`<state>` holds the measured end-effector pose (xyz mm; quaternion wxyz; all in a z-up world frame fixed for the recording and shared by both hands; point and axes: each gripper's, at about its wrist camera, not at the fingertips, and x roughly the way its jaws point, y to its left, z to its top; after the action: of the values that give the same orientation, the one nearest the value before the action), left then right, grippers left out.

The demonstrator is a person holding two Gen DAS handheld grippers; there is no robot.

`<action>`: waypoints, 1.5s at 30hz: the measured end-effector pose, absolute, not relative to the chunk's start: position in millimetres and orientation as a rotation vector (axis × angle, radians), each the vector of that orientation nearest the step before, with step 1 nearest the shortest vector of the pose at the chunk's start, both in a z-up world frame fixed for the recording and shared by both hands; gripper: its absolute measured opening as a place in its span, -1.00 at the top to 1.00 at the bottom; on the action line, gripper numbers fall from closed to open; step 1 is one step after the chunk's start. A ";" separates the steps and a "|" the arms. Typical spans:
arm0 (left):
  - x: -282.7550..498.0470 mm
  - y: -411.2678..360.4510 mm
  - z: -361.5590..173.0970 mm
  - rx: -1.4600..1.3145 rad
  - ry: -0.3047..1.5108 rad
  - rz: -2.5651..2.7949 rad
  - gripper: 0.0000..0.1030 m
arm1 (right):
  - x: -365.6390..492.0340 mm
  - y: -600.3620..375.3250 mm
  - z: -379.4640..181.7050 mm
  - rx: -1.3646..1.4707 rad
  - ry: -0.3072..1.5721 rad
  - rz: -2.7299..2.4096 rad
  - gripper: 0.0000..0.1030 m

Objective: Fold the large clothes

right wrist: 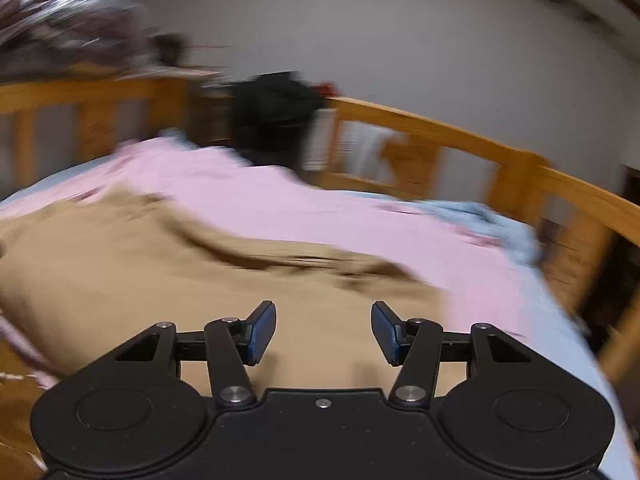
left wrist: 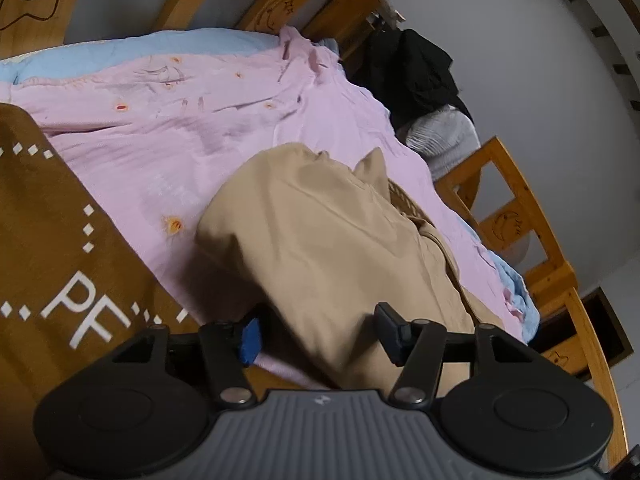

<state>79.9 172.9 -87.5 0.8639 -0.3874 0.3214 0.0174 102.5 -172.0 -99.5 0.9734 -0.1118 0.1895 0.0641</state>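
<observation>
- Your left hand-held gripper (left wrist: 316, 334): jaws apart, nothing clamped. Tan garment (left wrist: 320, 240) lies under/between the fingers; can't tell if the pads touch it.
- Your right hand-held gripper (right wrist: 323, 332): jaws apart too, over the same tan garment (right wrist: 160, 280), not gripping. Right view is blurred.
- Garment sits bunched on the pink quilt (left wrist: 160, 120) on the bed, w/ wooden rail (left wrist: 532, 216) at the far side.
- Brown blanket (left wrist: 52, 232) w/ white lettering just left of the garment.
- Black clothing (left wrist: 412, 68) heaped by the rail, well apart.
</observation>
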 end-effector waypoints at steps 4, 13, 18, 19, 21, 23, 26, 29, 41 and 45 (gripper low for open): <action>83.9 171.8 -90.0 -0.804 0.681 0.072 -0.25 | 122.9 -138.1 -126.7 -0.331 0.415 0.172 -0.04; 90.8 172.5 -80.9 -0.778 0.646 0.126 0.59 | 129.1 -123.8 -154.0 -0.396 0.445 0.167 -0.01; 87.8 161.6 -65.1 -0.683 0.616 0.125 0.93 | 115.9 -130.9 -140.4 -0.342 0.409 0.161 0.02; 87.3 159.0 -61.4 -0.670 0.607 0.119 0.94 | 113.7 -130.1 -141.0 -0.349 0.414 0.168 0.02; 86.0 151.5 -51.5 -0.643 0.579 0.100 0.97 | 114.4 -130.0 -146.8 -0.356 0.437 0.177 0.02; 85.9 139.2 -37.3 -0.583 0.552 0.072 0.98 | 121.0 -135.2 -149.7 -0.310 0.470 0.189 0.02; 93.6 114.5 -10.2 -0.456 0.518 0.009 0.98 | 127.0 -144.5 -148.5 -0.243 0.499 0.211 0.01; 105.3 86.4 17.5 -0.319 0.490 -0.073 0.98 | 127.7 -159.8 -142.2 -0.141 0.505 0.247 0.01; 132.9 -60.7 73.3 0.179 0.512 -0.351 0.99 | 125.7 -279.9 -58.3 0.416 0.495 0.328 0.23; 135.6 -109.7 65.2 0.284 0.538 -0.404 0.99 | 113.5 -331.2 -45.9 0.647 0.439 0.420 -0.36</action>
<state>135.6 -109.7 65.2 0.9340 0.1387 0.2631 -0.1977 113.5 -331.2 -45.9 0.9031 0.3131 0.2122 0.2033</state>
